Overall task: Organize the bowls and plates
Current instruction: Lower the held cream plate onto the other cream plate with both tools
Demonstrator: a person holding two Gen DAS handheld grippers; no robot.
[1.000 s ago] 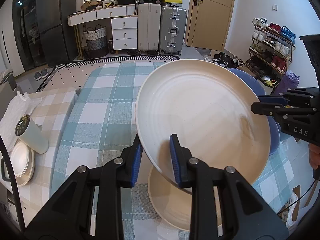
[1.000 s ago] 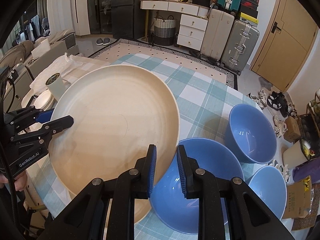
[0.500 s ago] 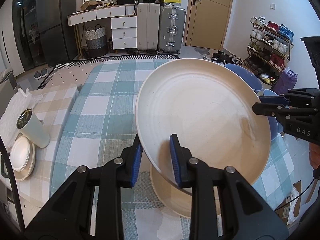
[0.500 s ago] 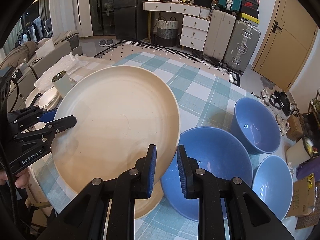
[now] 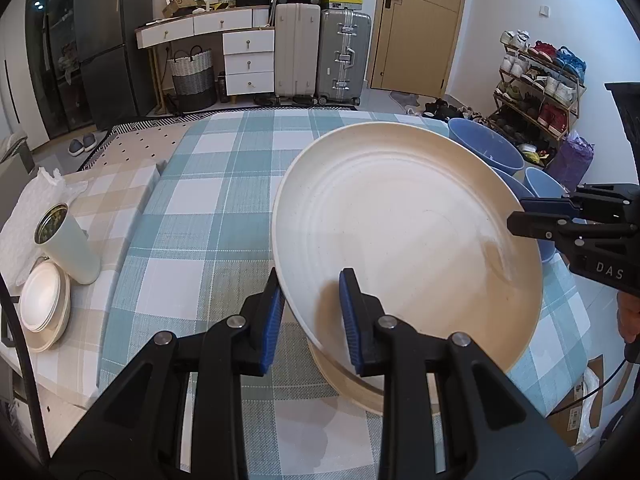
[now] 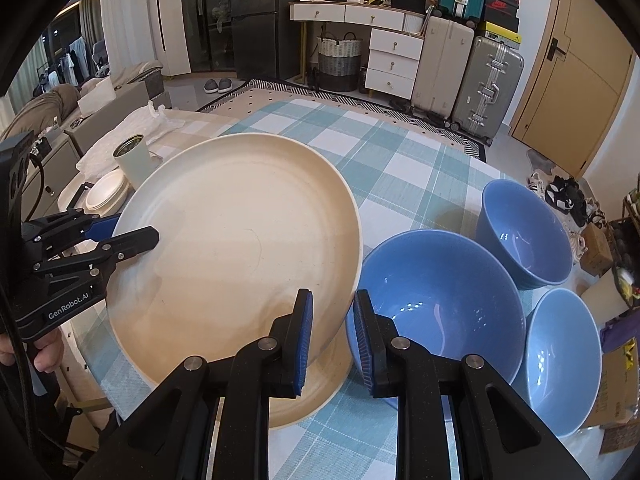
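A large cream plate hangs tilted just above the checked table, held at two opposite rims. My left gripper is shut on its near-left rim, and it shows in the right wrist view as the left gripper. My right gripper is shut on the opposite rim, seen across the plate as the right gripper. Directly beneath lies a second cream plate on the cloth, mostly hidden. Three blue bowls stand to the right: a big bowl, a far bowl and a near bowl.
On a beige side surface at the left stand a white cup, a small stack of white dishes and crumpled paper. The table's edge drops off at the right, with boxes on the floor.
Both grippers and the held plate have sunk a little towards the plate lying beneath and drifted across the table. The grips have not changed.
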